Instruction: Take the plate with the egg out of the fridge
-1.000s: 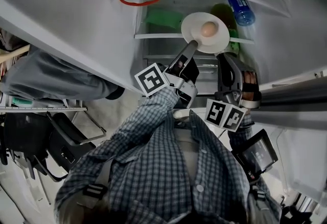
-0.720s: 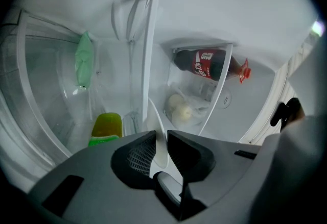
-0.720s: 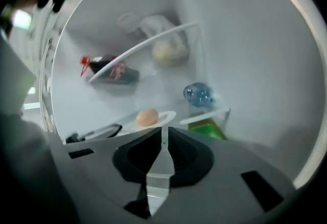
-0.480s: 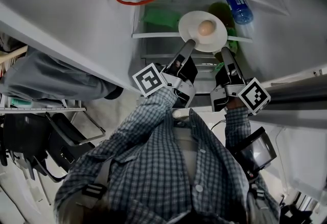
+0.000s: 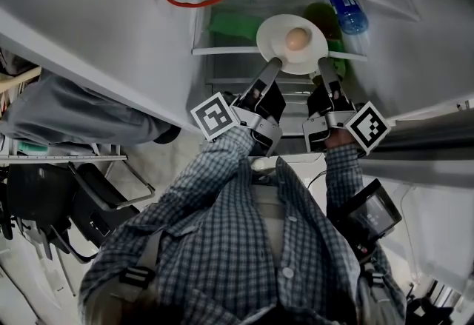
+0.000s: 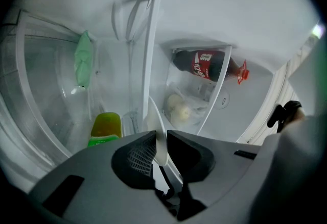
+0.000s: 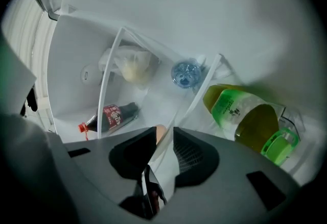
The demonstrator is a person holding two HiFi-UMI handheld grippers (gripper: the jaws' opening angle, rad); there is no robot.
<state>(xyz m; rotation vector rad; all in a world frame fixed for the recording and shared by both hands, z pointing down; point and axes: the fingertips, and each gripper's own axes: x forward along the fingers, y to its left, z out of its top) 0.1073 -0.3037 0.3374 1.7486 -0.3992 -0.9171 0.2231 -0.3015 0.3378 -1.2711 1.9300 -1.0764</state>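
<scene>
1. Step in hand: securing the grip before the lift-out; white round plate (image 5: 275, 31) with the pale brown egg (image 5: 298, 38) on it sits at the near edge of the clear fridge shelf (image 5: 222, 51), still inside the fridge; not yet withdrawn.
2. Left gripper (image 5: 272, 64): on the plate's near-left rim; in the left gripper view its jaws are pressed together on the rim, seen edge-on as a thin white blade (image 6: 153, 110).
3. Right gripper (image 5: 324, 64): at the near-right rim; in the right gripper view the jaws stand narrow with the rim running between them and the egg (image 7: 160, 132) peeping above; looks pinched, though contact on both pads is hard to confirm.
4. Neighbours: clear plastic bottle of green tea (image 7: 245, 116) lying just right of the plate; blue-capped water bottle (image 5: 345, 9) farther right; dark cola bottle with red label (image 6: 202, 65) in the door rack, well apart.
5. Next move, as judged: draw both grippers toward the near side together, plate kept level; egg is loose and will roll on any tilt; uneven pull could twist the rim out of one grip; mind the green tea bottle on the right.
6. Against the earlier frames: a second ago only the left gripper was on the plate, the right one hung low and near, clear of the shelf; half a second ago it was reaching up; now it is on the rim; plate and egg hardly shifted.
</scene>
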